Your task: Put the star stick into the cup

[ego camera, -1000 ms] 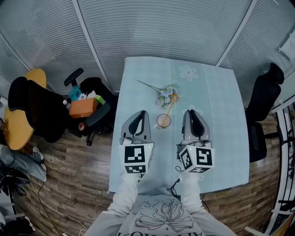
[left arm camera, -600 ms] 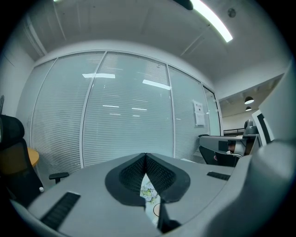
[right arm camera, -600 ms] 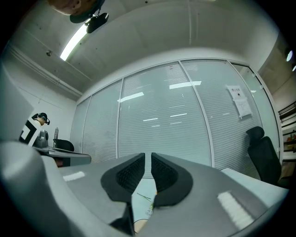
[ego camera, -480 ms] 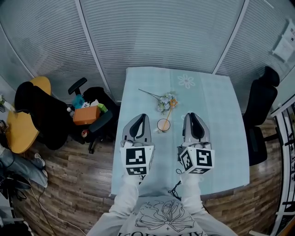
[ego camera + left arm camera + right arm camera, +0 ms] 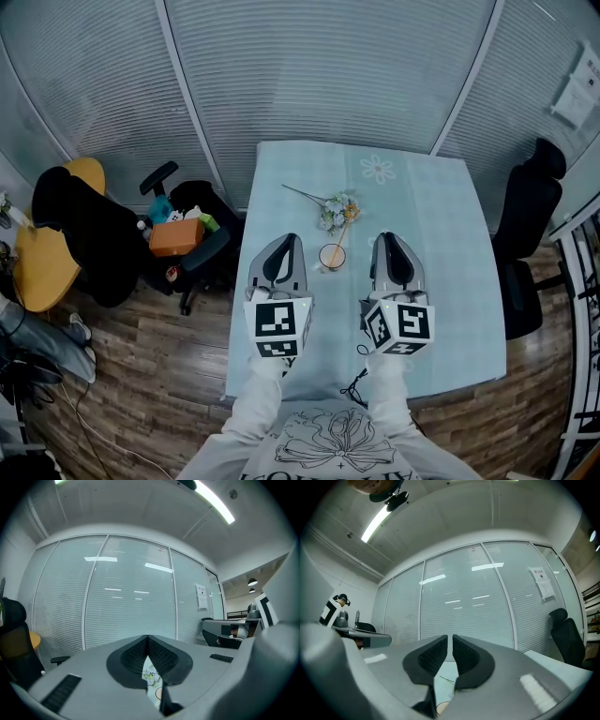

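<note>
Left gripper (image 5: 289,238) and right gripper (image 5: 387,236) flank the cup (image 5: 332,254), left nearer table (image 5: 441,216) edge.

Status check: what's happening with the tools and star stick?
Left tool, right tool: shut, empty. Star stick meets cup, star end by flowers. Nothing in the way.

Cup (image 5: 332,255) on table (image 5: 431,244) ctr, star stick (image 5: 344,226) & flowers (image 5: 332,210) just behind it.

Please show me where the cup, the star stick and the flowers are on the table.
cup (image 5: 332,256), head view, on its round opening.
star stick (image 5: 343,230), head view, on the middle of the orange shaft.
flowers (image 5: 331,213), head view, on the blossoms.
</note>
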